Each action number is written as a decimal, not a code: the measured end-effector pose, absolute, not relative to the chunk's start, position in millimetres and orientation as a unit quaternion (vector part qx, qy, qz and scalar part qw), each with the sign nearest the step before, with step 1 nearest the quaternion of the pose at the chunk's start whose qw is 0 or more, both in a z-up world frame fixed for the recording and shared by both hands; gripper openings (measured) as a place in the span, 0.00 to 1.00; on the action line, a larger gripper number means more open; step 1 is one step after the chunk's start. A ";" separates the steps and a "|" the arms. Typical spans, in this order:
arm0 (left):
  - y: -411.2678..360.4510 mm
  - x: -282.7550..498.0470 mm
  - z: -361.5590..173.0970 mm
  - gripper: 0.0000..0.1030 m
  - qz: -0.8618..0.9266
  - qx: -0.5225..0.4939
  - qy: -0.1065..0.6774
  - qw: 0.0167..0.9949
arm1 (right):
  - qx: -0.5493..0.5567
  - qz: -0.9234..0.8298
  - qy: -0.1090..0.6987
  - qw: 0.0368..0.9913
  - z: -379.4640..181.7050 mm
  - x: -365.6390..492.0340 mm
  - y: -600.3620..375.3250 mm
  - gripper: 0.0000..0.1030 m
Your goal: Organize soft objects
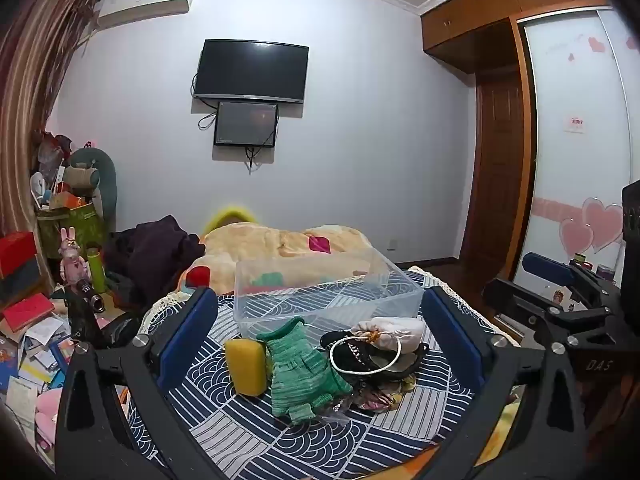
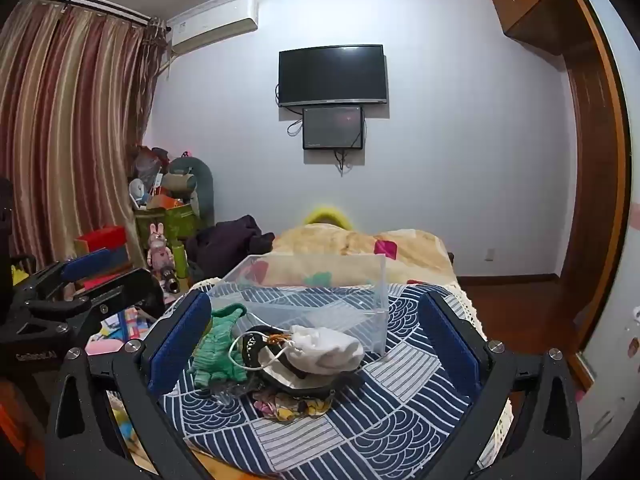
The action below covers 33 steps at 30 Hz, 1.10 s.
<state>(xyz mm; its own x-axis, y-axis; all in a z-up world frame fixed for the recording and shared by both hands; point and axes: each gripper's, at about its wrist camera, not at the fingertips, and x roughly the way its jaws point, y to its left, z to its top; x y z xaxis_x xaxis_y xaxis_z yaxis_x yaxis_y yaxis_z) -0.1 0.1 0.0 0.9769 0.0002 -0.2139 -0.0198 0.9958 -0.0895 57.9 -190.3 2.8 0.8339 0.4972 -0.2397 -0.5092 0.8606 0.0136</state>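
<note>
A yellow sponge, a green knitted glove, a white drawstring pouch and dark strapped pieces lay heaped on the blue-patterned cloth of the tabletop, just in front of a clear plastic bin that looked empty. None of the pile had gone in, so by my reckoning the sorting had yet to start. My left gripper and right gripper both hovered with jaws spread wide around the pile, holding nothing. Beyond lay a bed with a tan blanket, and a wall television.
</note>
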 end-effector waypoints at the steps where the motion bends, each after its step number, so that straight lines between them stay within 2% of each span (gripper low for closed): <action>1: -0.1 -0.2 0.0 1.00 0.006 -0.045 0.107 0.993 | -0.025 0.262 0.118 0.957 3.1 57.6 -190.2 1.00; 33: -3.2 -2.7 0.2 1.00 0.013 -0.021 0.105 0.994 | -0.022 0.269 0.109 0.957 13.4 47.4 -189.9 1.00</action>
<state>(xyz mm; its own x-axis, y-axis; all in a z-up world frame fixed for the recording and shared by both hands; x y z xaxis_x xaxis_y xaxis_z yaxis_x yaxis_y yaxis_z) -2.7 -3.2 0.2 0.9775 0.0208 -0.2098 -0.0295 0.9988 -0.0386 47.4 -189.9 13.4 0.8315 0.5101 -0.2199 -0.5197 0.8542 0.0163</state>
